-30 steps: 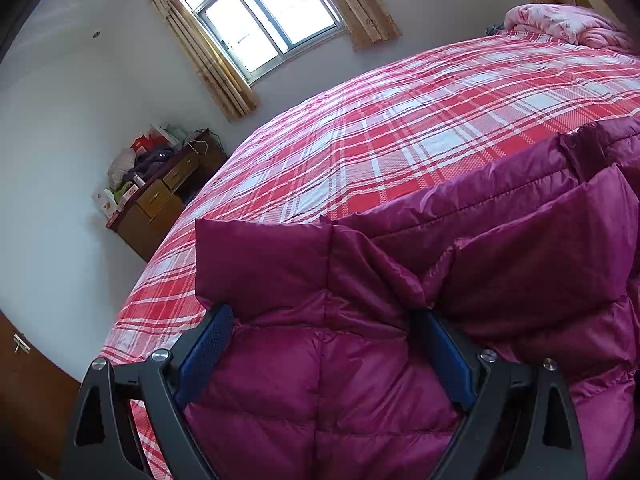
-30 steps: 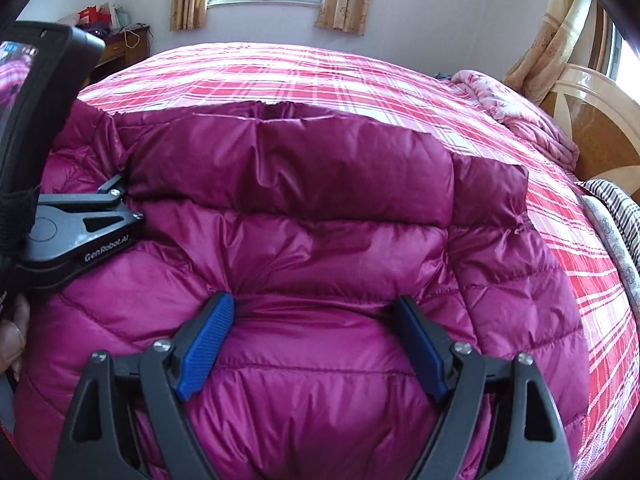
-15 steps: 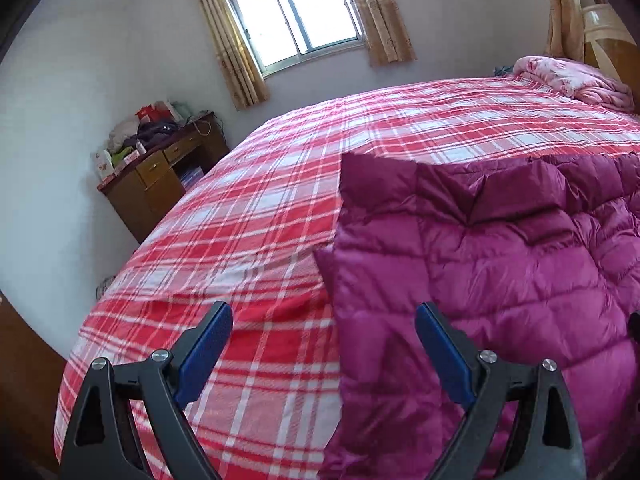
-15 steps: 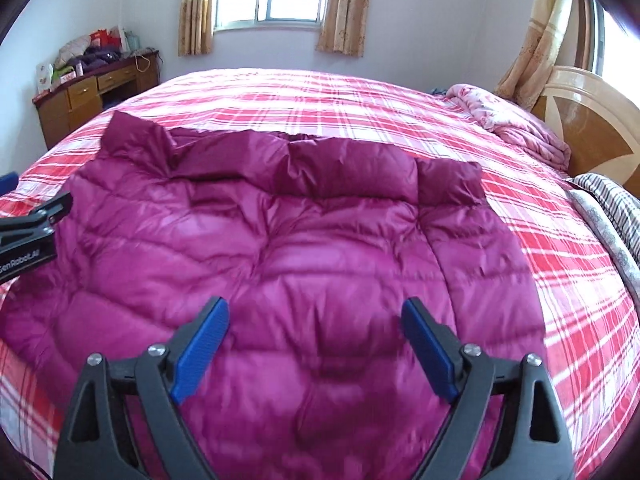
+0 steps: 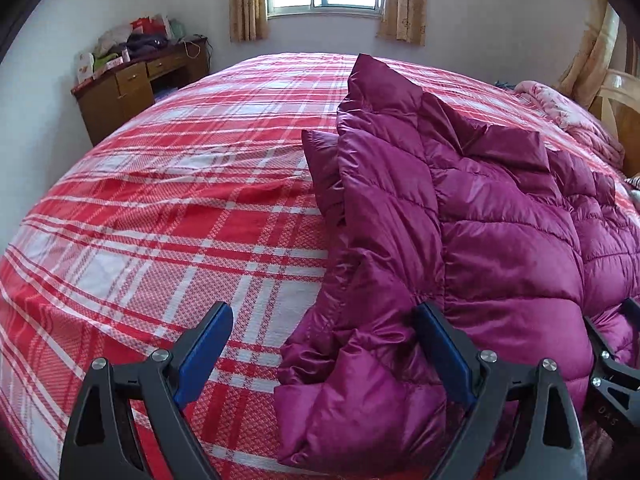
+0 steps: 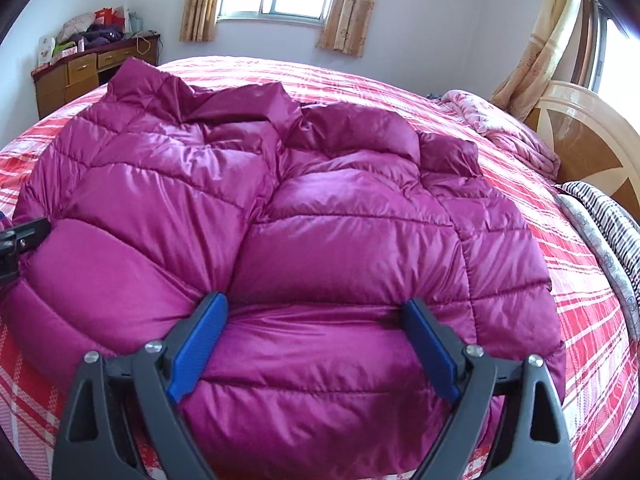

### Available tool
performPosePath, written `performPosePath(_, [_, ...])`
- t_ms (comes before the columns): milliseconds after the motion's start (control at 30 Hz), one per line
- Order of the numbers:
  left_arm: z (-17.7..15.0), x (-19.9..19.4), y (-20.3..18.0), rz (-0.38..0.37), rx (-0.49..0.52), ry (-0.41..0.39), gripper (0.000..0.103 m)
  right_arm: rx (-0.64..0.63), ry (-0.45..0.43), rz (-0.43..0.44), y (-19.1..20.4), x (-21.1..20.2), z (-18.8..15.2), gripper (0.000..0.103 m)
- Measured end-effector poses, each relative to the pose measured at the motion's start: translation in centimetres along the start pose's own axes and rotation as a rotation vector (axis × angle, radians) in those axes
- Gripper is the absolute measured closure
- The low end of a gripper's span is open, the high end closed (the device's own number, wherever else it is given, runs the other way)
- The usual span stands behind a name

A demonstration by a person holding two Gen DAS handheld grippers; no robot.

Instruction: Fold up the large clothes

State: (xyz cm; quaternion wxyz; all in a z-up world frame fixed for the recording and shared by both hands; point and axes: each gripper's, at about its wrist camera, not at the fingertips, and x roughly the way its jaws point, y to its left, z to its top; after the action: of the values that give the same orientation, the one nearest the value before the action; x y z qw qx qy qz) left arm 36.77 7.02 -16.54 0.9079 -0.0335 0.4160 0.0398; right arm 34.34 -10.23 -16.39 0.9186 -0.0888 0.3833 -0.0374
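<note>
The jacket [image 6: 320, 232] lies spread across the bed [image 5: 168, 216], a puffy magenta mass with a glossy sheen, stitched into fat quilted bands. The right gripper [image 6: 314, 340] hangs right over its near hem, jaws spread wide, and a swell of padding bulges up between the blue pads [image 6: 198, 344]. The fabric presses against both inner faces but the jaws are not clamped on it.

Over on the other side, the left gripper [image 5: 322, 354] is also spread wide and holds nothing. It straddles the jacket's left edge: one finger sits over bare bedspread, the other rests against a crumpled fold at the jacket's corner. From this wrist view the jacket fills the right half of the scene, its far corner peaked up in a soft point.

The bedspread is a woven red-and-white plaid, flat with a few shallow wrinkles. A pink quilt [image 6: 508, 136] lies bunched by the wooden headboard [image 6: 592, 148], striped cloth [image 6: 600, 224] beside it. A wooden desk [image 5: 132, 88] piled with clutter stands by the far wall.
</note>
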Motion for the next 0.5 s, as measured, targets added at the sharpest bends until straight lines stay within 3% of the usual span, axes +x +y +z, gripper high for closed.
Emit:
performPosePath(67, [0.0, 0.1, 0.0, -0.035, -0.01, 0.005, 0.015, -0.001, -0.002, -0.001, 0.2, -0.1, -0.2, 0.011])
performPosePath(133, [-0.1, 0.1, -0.2, -0.111, -0.003, 0.012, 0.043, 0.004, 0.001, 0.005, 0.1, -0.1, -0.3, 0.011])
performPosePath(167, [-0.1, 0.1, -0.2, -0.142, 0.001, 0.015, 0.049, 0.006, -0.002, 0.006, 0.1, -0.1, -0.3, 0.011])
performPosePath(367, [-0.6, -0.9, -1.7, -0.132, 0.074, -0.015, 0.068, 0.033, -0.005, 0.037, -0.7, -2.7, -0.5, 0.011])
performPosePath(500, [-0.7, -1.6, -2.2, -0.162, 0.105, -0.033, 0.085, -0.039, -0.015, 0.004, 0.7, -2.6, -2.4, 0.01])
